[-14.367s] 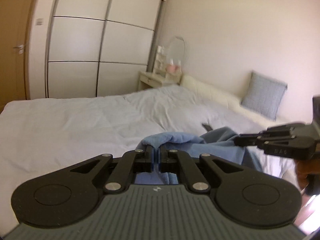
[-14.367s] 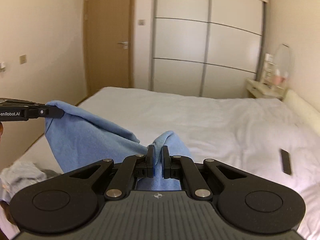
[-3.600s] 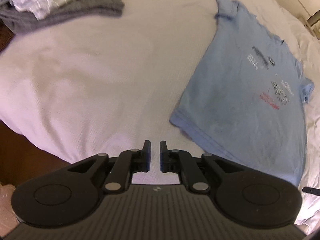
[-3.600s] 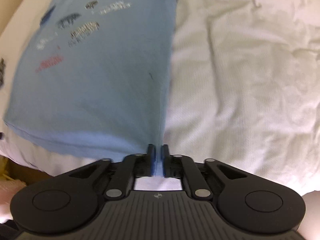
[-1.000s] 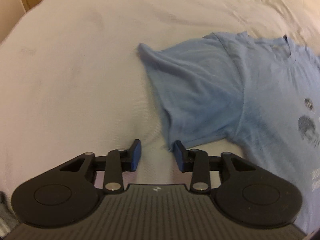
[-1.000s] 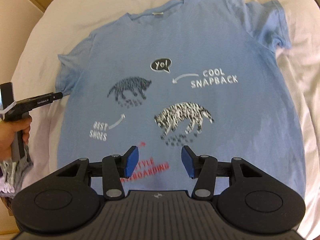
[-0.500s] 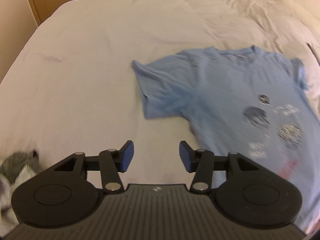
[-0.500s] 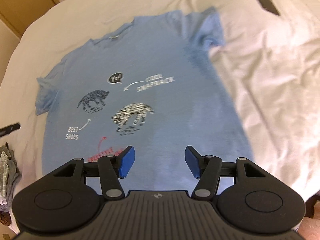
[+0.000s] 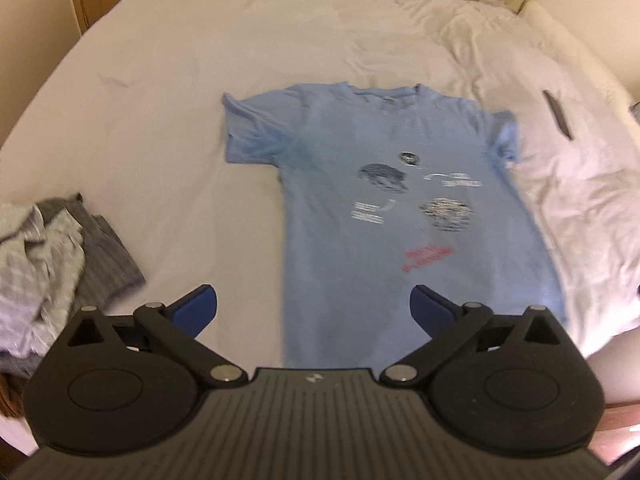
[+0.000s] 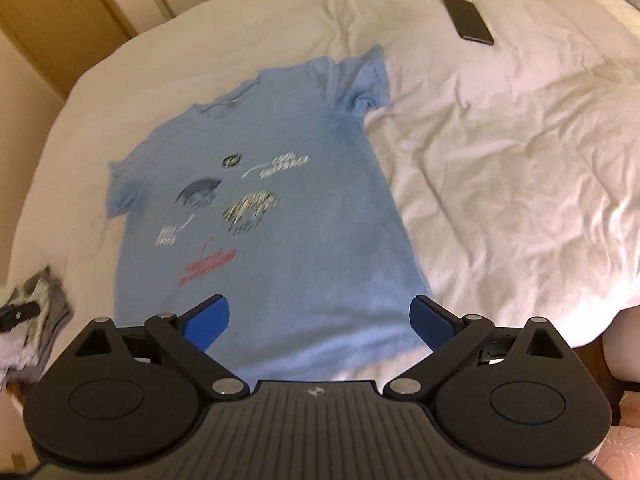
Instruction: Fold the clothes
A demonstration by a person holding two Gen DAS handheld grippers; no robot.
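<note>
A light blue printed cotton T-shirt [image 9: 400,216] now lies spread flat, print up, on the white quilted bed [image 9: 160,80]. Both the left gripper [image 9: 314,308] and right gripper [image 10: 320,316] have just opened their jaws wide, empty, above its hem, so folding can begin. Motion blur smears the print; the hem is hidden.

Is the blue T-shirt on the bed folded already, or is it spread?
Spread. The T-shirt lies flat on the bed, print up, both sleeves out, no fold.
</note>
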